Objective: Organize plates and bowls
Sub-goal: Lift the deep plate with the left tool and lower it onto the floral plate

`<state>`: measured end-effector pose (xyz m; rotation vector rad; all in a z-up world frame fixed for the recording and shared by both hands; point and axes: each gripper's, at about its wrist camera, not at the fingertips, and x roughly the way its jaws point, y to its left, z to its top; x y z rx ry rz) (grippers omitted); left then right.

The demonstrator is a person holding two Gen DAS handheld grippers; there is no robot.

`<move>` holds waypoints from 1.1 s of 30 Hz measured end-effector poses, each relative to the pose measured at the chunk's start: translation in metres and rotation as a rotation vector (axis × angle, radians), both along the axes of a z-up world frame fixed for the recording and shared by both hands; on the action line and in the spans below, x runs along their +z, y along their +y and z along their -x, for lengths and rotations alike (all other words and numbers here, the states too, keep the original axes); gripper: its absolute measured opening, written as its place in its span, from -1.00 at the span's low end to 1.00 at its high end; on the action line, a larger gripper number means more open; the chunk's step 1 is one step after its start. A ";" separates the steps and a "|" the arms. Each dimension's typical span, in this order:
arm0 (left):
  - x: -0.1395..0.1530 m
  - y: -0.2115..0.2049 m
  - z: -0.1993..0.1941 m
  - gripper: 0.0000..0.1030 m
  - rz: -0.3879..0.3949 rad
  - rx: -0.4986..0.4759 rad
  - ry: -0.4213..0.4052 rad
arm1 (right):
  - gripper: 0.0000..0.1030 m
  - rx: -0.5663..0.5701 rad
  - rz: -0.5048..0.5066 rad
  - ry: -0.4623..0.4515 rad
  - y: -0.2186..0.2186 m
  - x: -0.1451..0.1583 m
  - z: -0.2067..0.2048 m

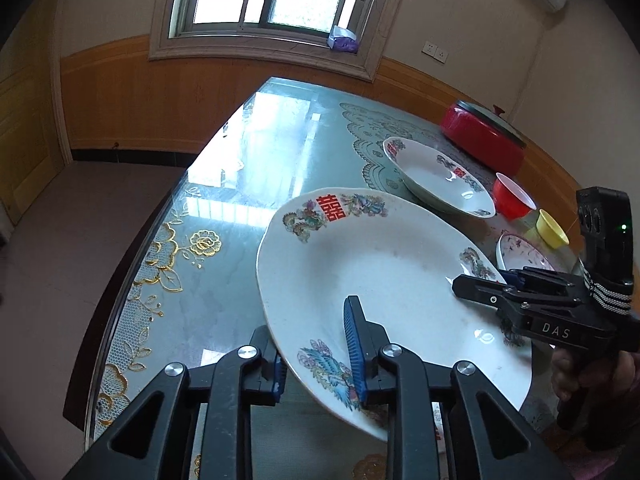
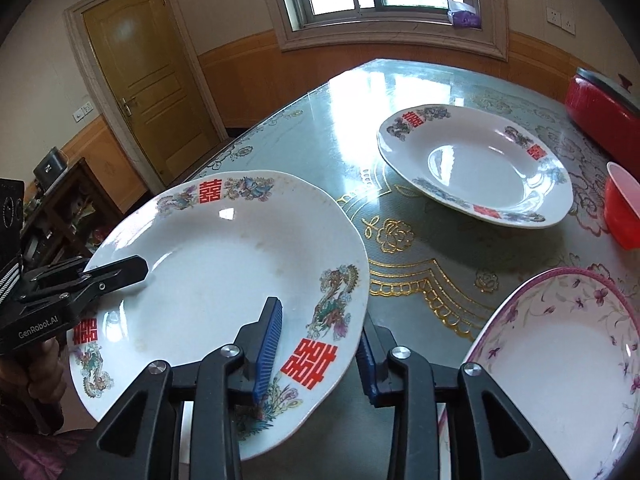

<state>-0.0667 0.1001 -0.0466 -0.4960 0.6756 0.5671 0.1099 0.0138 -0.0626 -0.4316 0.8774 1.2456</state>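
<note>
A large white plate with red characters and dragon prints is held tilted above the table by both grippers. My left gripper is shut on its near left rim, one finger over the plate and one under. My right gripper is shut on its right rim; it also shows in the left wrist view. The left gripper shows in the right wrist view. A matching deep plate lies on the table beyond. A white bowl with purple flowers sits at the right.
A red bowl and a small yellow bowl stand at the right. A red lidded pot stands at the far right. The glass-topped table has its edge at the left.
</note>
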 end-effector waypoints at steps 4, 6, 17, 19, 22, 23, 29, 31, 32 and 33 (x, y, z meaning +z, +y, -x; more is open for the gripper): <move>0.013 -0.009 -0.007 -0.51 -0.060 -0.027 -0.005 | -0.34 -0.027 -0.020 -0.016 -0.009 0.008 -0.005; 0.020 -0.013 -0.012 -0.51 -0.078 -0.052 -0.016 | -0.34 -0.052 -0.038 -0.010 -0.016 0.014 -0.010; 0.009 -0.010 -0.046 -0.55 0.001 -0.120 -0.019 | -0.36 -0.132 -0.071 0.163 -0.047 0.005 -0.047; 0.008 -0.011 -0.045 -0.55 -0.005 -0.111 -0.015 | -0.36 -0.123 -0.072 0.179 -0.048 0.006 -0.047; 0.003 -0.009 -0.041 -0.55 0.012 -0.096 -0.009 | -0.36 -0.109 -0.078 0.211 -0.045 0.005 -0.049; 0.000 -0.009 -0.039 -0.55 0.020 -0.091 -0.005 | -0.36 -0.100 -0.072 0.211 -0.043 0.005 -0.048; -0.014 -0.002 -0.025 -0.54 0.052 -0.027 0.017 | -0.36 -0.021 -0.003 0.159 -0.016 -0.002 -0.037; -0.016 -0.001 -0.020 -0.53 0.055 -0.011 0.016 | -0.35 0.001 0.009 0.132 -0.009 -0.001 -0.032; -0.017 -0.001 -0.019 -0.53 0.057 -0.006 0.014 | -0.33 0.013 0.015 0.121 -0.007 -0.002 -0.029; -0.018 0.000 -0.018 -0.51 0.059 -0.003 0.016 | -0.33 0.025 0.028 0.116 -0.003 -0.004 -0.028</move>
